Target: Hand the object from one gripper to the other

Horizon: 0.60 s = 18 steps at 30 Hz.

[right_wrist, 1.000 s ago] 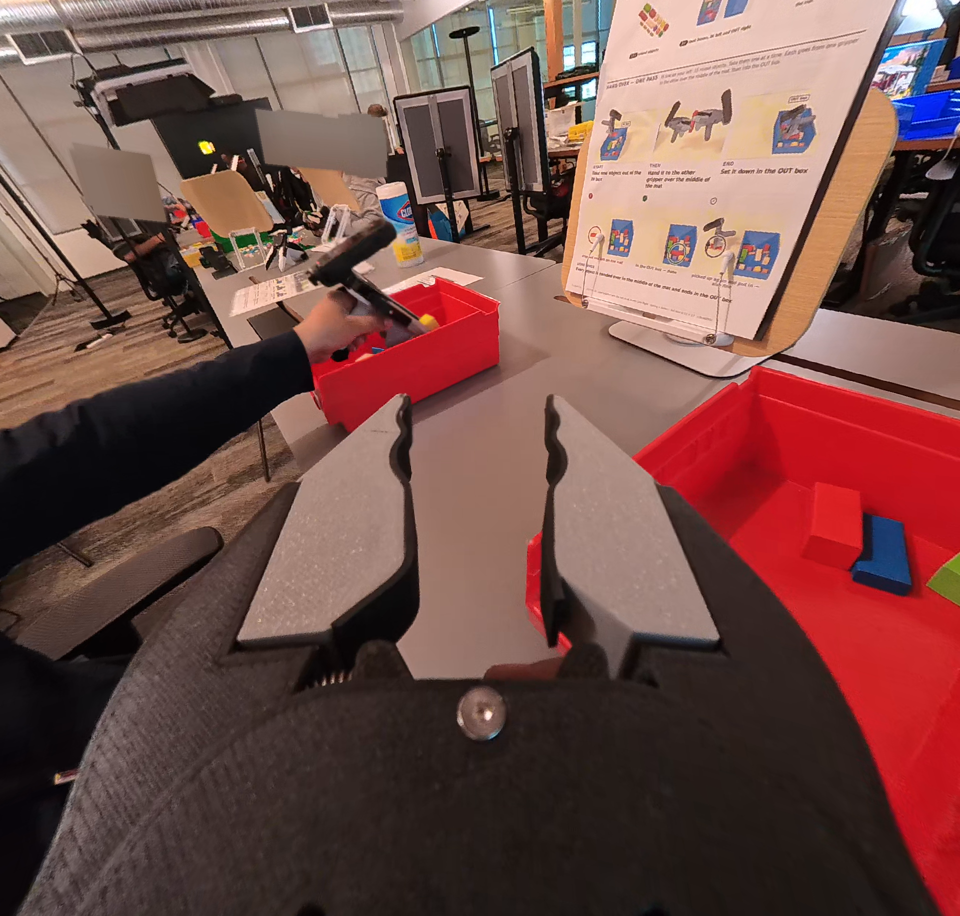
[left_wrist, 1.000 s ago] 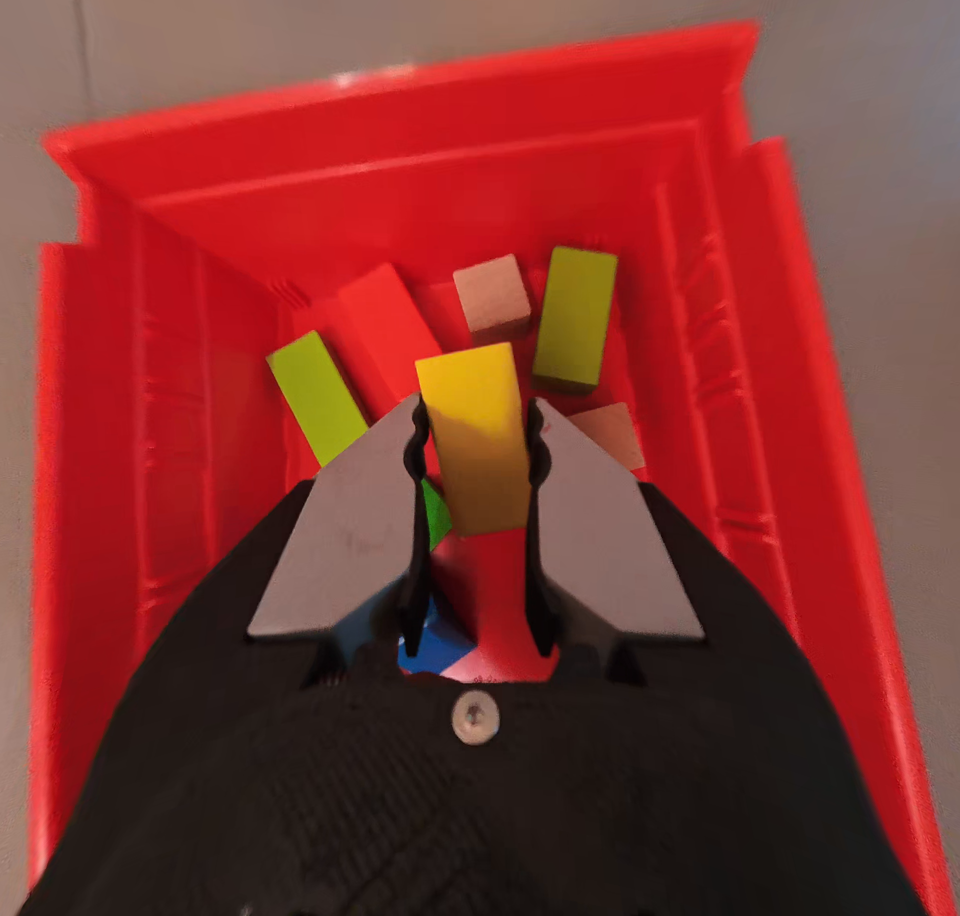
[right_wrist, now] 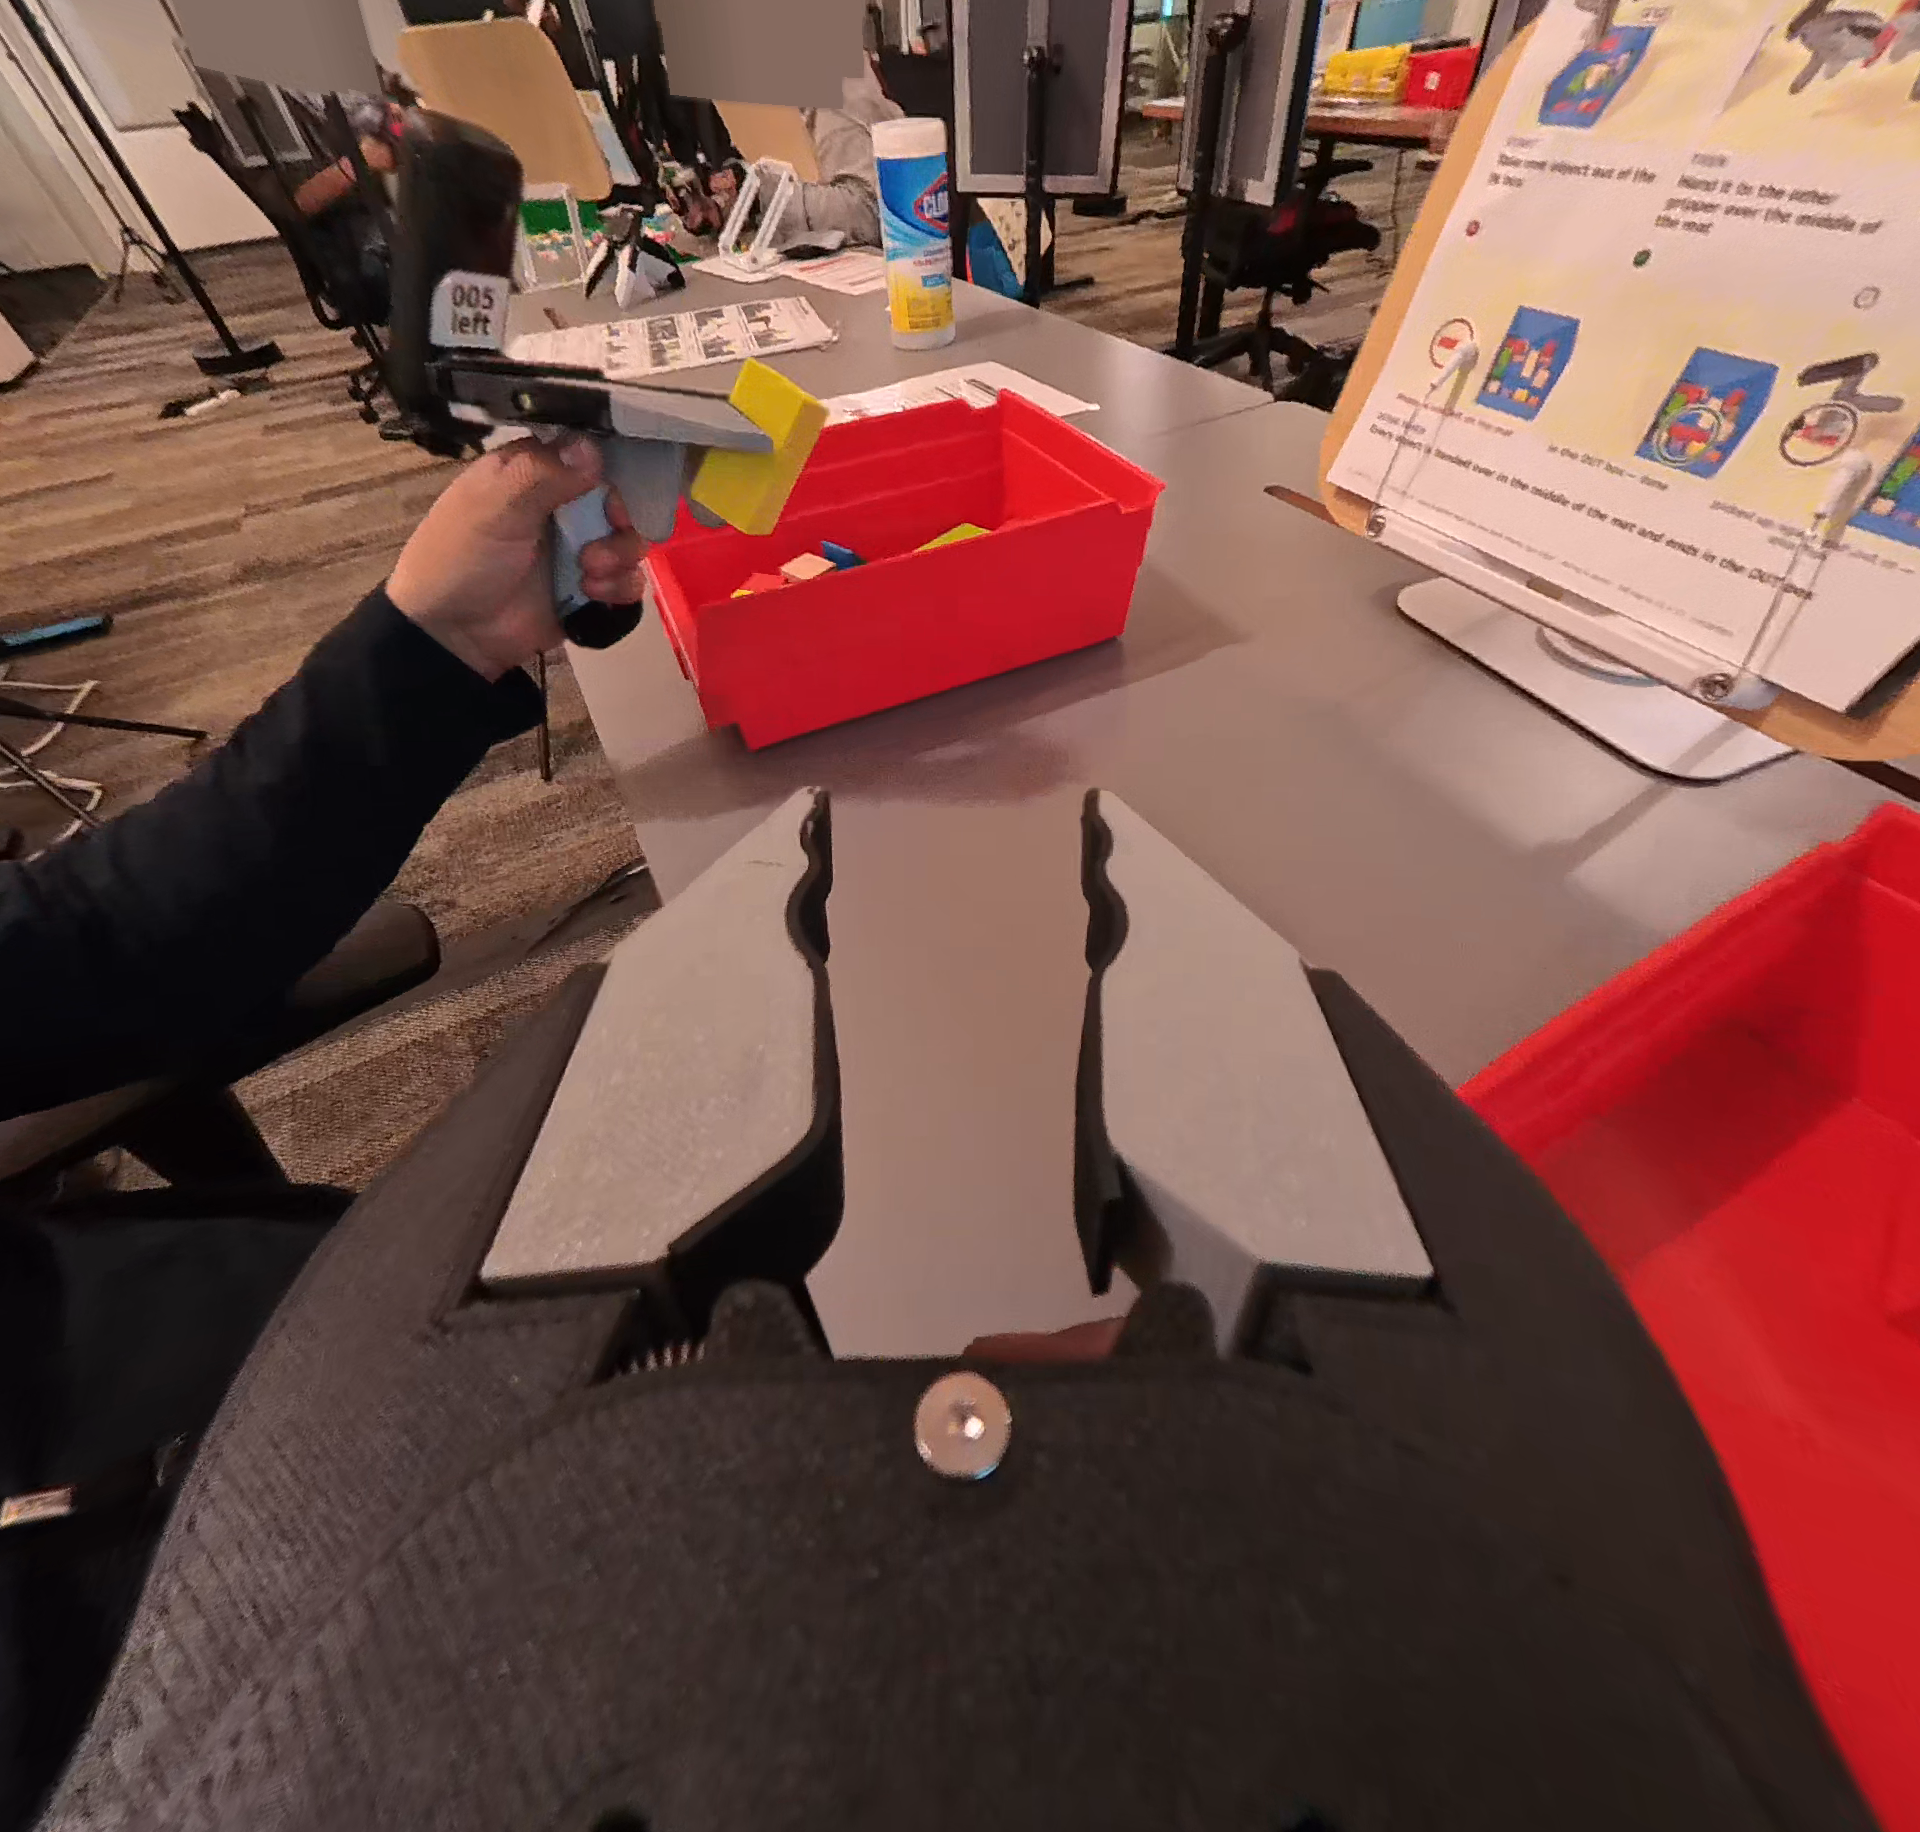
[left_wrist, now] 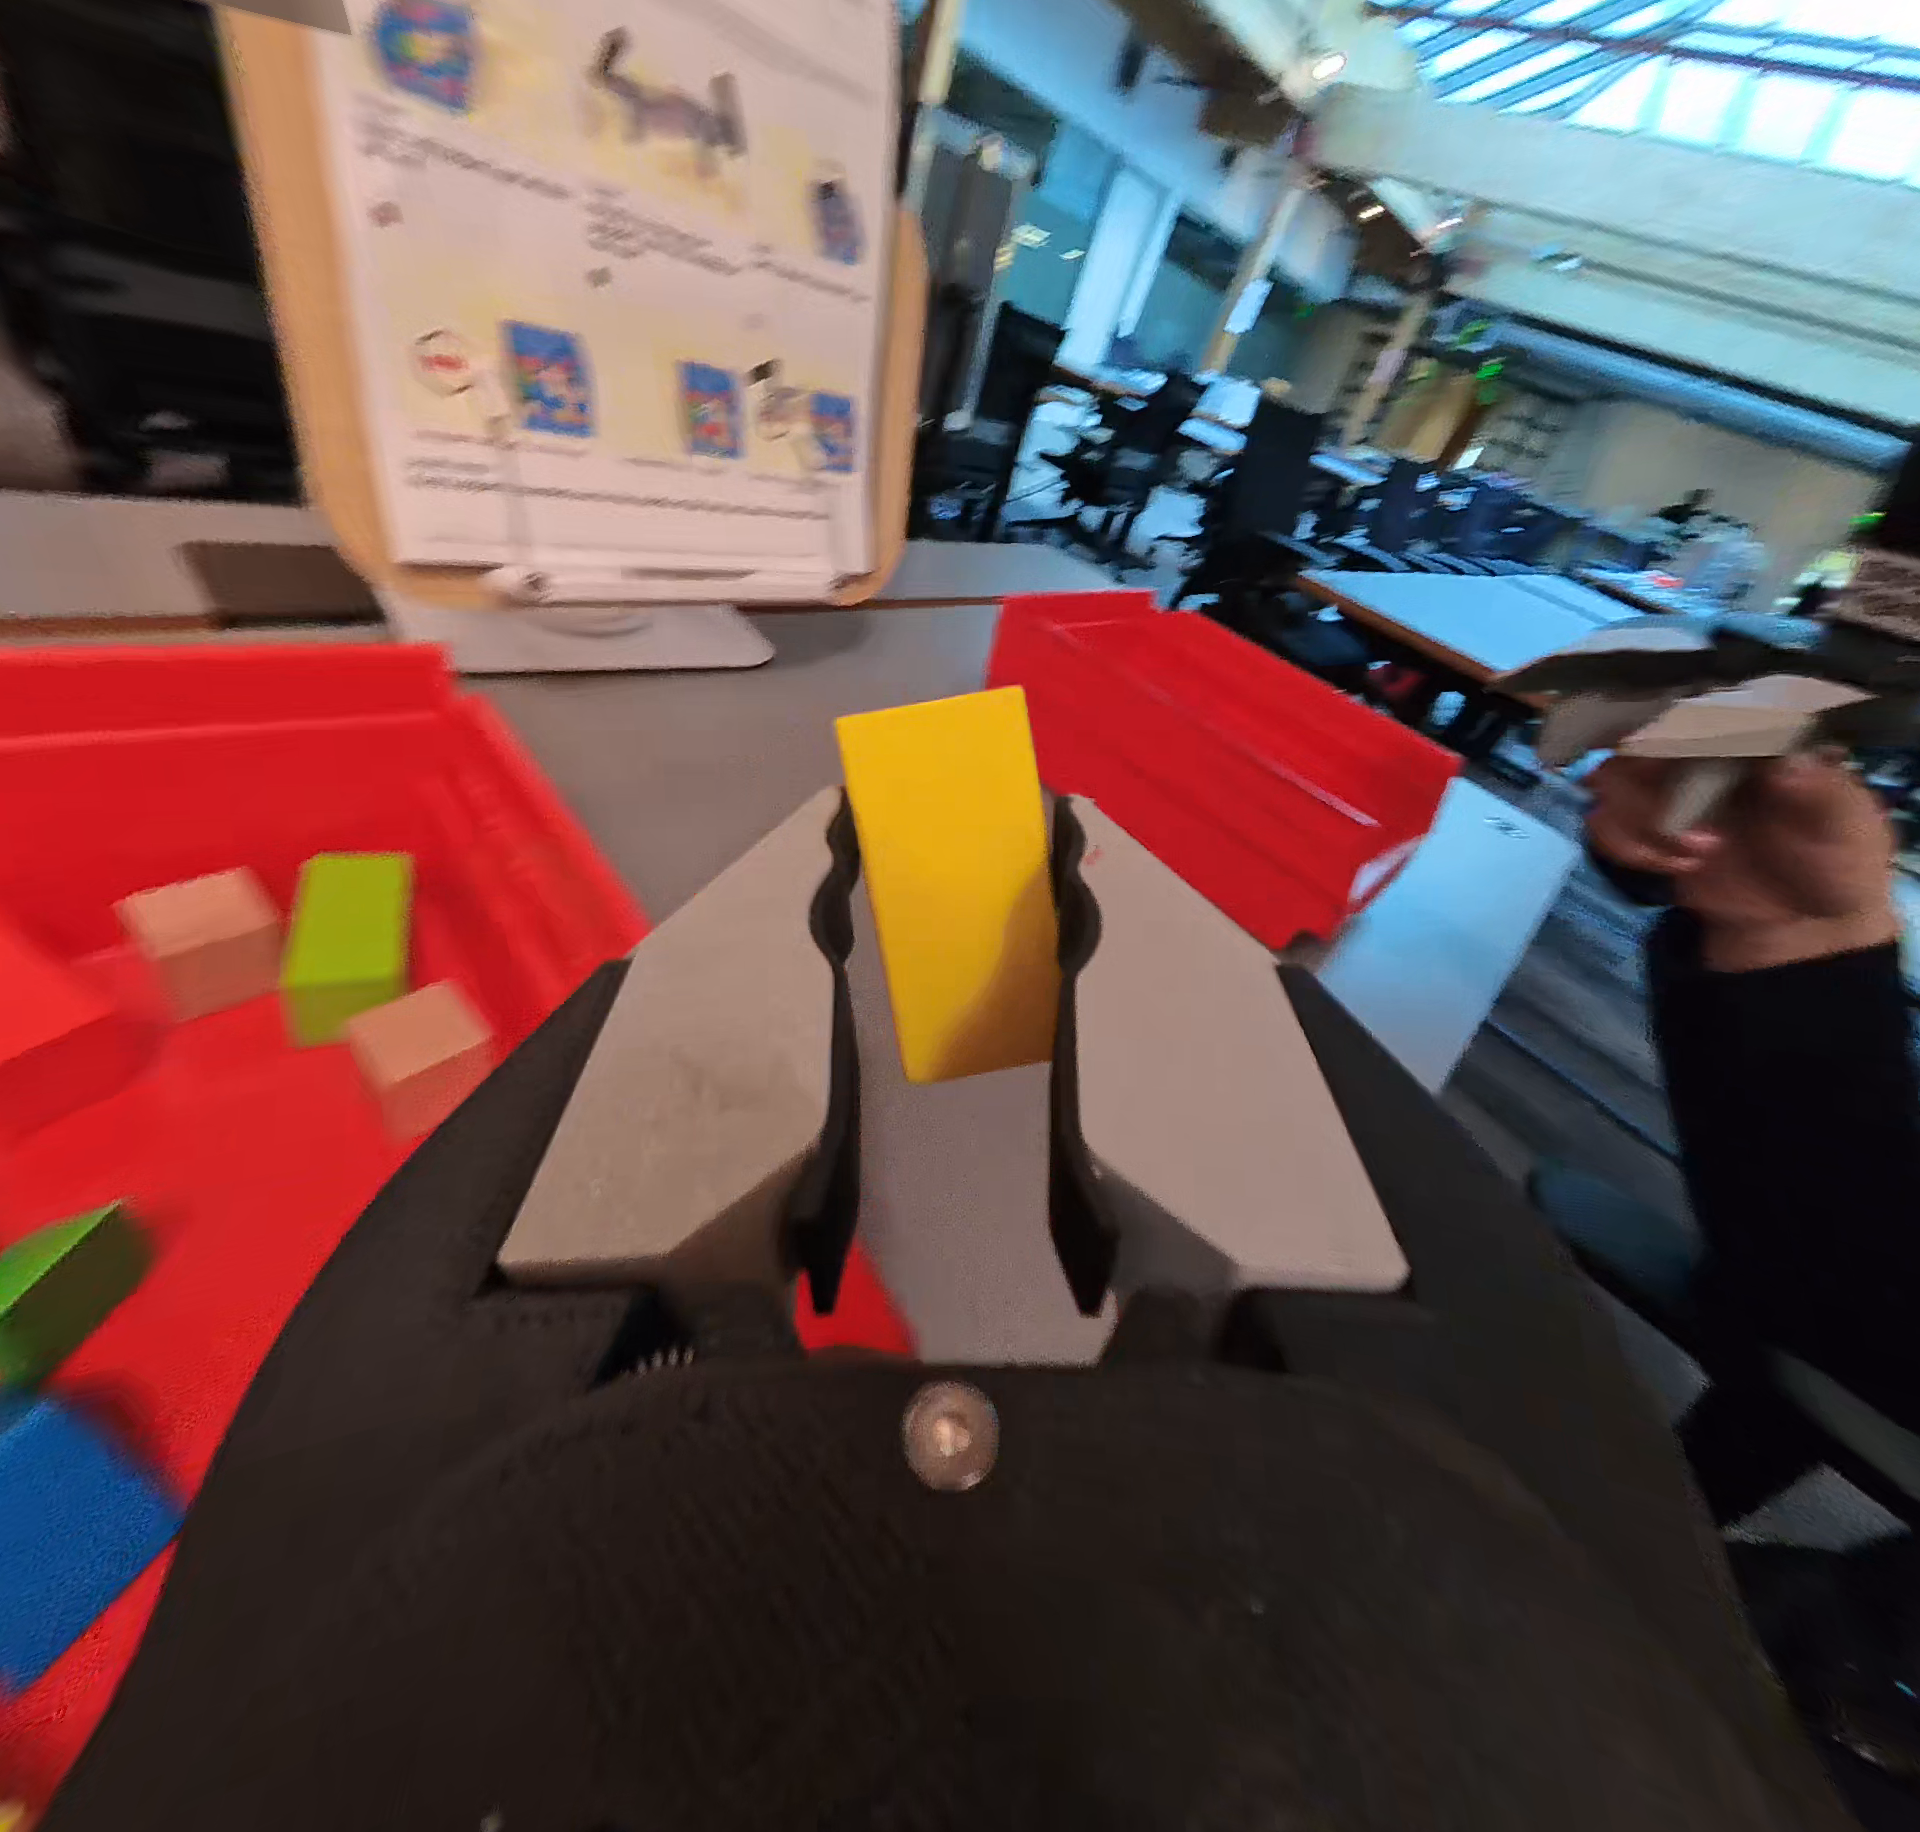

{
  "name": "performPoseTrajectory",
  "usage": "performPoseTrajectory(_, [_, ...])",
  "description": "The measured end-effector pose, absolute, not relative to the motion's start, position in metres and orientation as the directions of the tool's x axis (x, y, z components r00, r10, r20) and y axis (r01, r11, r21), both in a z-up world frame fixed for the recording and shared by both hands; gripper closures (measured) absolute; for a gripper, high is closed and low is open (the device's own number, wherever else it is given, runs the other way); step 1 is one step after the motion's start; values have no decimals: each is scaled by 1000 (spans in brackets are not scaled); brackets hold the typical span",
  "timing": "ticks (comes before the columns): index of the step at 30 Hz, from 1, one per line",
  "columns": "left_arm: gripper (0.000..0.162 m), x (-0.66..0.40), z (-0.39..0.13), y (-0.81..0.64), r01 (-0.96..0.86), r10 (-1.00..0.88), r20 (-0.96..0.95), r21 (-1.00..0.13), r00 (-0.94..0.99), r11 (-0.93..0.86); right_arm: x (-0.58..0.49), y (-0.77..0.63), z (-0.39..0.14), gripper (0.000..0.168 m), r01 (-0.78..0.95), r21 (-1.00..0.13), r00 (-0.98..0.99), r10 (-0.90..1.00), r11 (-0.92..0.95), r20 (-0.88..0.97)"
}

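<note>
Gripping a yellow block [left_wrist: 951, 889] in left gripper [left_wrist: 948, 826] jaws above the table, right gripper [right_wrist: 956, 837] jaws wide, empty

I see a plain yellow block [left_wrist: 951, 889] between my left gripper's [left_wrist: 951, 826] grey fingers [left_wrist: 717, 1034], its body black and ribbed. The bin [left_wrist: 499, 806] beside it is bright red, with lime green [left_wrist: 348, 941], tan [left_wrist: 203, 935] and blue [left_wrist: 62, 1512] blocks inside. My right gripper [right_wrist: 956, 847] shows the same grey and black over a grey table [right_wrist: 1299, 743]
</note>
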<state>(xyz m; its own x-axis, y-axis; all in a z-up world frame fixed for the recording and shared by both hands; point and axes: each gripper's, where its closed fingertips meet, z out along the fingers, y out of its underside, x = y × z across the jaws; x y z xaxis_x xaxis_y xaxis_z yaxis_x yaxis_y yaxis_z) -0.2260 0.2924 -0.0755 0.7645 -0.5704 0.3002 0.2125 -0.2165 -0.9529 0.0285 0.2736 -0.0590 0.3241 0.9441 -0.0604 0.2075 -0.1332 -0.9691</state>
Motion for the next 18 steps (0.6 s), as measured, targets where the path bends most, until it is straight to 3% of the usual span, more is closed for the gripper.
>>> performPoseTrajectory(9, [127,-102,-32,231,205,-876,250,-962,413,-178,-14,232,-66,121,222,-971,174,983,-89,-50])
performPoseTrajectory(14, [127,-56,-28,202,203,-936,251,-958,248,-203,-28,196,-49,121,119,-981,-12,987,-156,-158])
performPoseTrajectory(18, [127,-44,-14,186,274,-954,251,-940,164,-201,-36,177,-51,119,132,-969,-113,968,-207,-222])
